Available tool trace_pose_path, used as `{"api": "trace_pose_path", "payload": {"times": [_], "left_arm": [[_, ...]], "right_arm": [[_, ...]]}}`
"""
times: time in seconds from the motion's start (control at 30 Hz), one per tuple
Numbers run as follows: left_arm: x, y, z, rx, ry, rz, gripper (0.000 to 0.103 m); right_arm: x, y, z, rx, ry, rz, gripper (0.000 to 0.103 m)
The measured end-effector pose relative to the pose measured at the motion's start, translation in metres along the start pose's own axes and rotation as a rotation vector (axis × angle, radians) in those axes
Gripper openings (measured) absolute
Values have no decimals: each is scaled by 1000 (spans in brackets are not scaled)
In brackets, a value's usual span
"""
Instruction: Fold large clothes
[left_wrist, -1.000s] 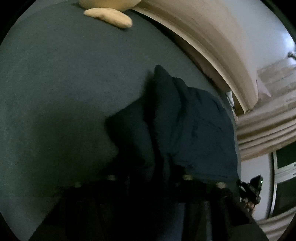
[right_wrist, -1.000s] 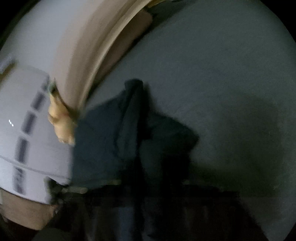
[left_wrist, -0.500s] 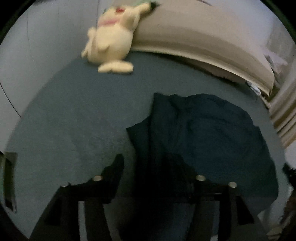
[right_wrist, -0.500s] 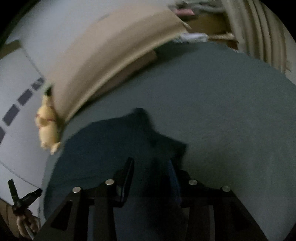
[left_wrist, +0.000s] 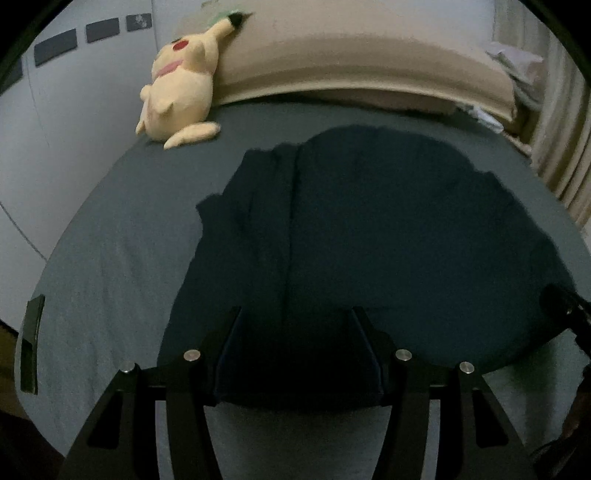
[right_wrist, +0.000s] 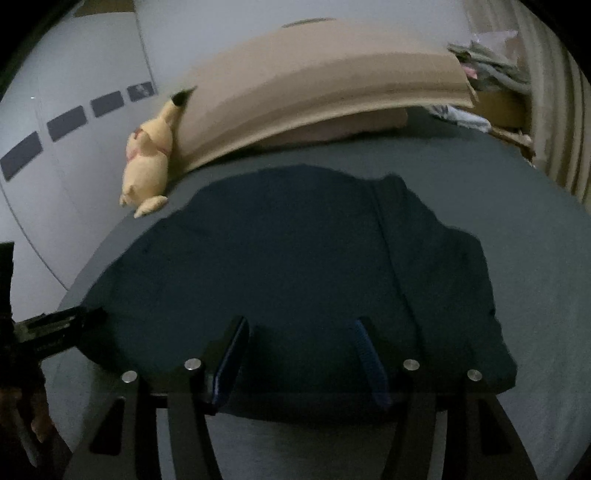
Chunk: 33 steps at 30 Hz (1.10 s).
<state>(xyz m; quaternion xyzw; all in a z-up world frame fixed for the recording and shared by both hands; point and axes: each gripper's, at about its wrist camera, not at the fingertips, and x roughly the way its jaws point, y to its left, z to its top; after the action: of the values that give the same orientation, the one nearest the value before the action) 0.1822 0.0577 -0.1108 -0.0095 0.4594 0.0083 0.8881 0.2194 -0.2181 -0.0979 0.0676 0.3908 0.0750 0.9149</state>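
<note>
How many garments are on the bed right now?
1: a dark blue garment spread over the middle of the bed, its near edge close to both open jaws. A layer is folded along its side, so anything beneath it would be hidden.

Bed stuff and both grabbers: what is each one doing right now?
Dark blue garment: lying on the bed, partly folded, nothing holding it.
Left gripper: open, jaws empty.
Right gripper: open, jaws just widened, empty.
Yellow plush toy: lying against the headboard.
Bed sheet: spread out, lightly wrinkled.
</note>
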Motion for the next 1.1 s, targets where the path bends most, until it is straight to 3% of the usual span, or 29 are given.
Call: {"api": "trace_pose_path", "payload": {"times": [0.23,0.33,0.4,0.47,0.57,0.6,0.67,0.77,0.93,1.1], "left_arm": [[15,6,-12,6,23,-24,60],[4,19,-5,-26,28,-106,60],[-8,37,1,-76,-5,-180,62],[-14,63,9,-142,-36,-217,77],[-4,103,19,-260,-41,-279,80],[5,115,22,-299,-10,-313,80],[31,134,26,-402,80,-465,80],[54,143,32,-473,136,-566,80],[74,135,40,-461,171,-642,80],[92,132,44,-439,192,-634,80]], "right_arm": [[19,-14,-15,-12,75,-33,69],[8,-19,-8,9,87,24,69],[-16,-41,0,82,34,96,76],[-37,-75,13,163,-16,98,90],[-47,-130,25,290,-40,99,95],[-43,-146,27,334,-26,119,95],[-29,-178,27,440,22,182,95],[-1,-214,23,576,81,267,95],[37,-225,25,615,151,347,95],[64,-219,34,557,219,356,95]]}}
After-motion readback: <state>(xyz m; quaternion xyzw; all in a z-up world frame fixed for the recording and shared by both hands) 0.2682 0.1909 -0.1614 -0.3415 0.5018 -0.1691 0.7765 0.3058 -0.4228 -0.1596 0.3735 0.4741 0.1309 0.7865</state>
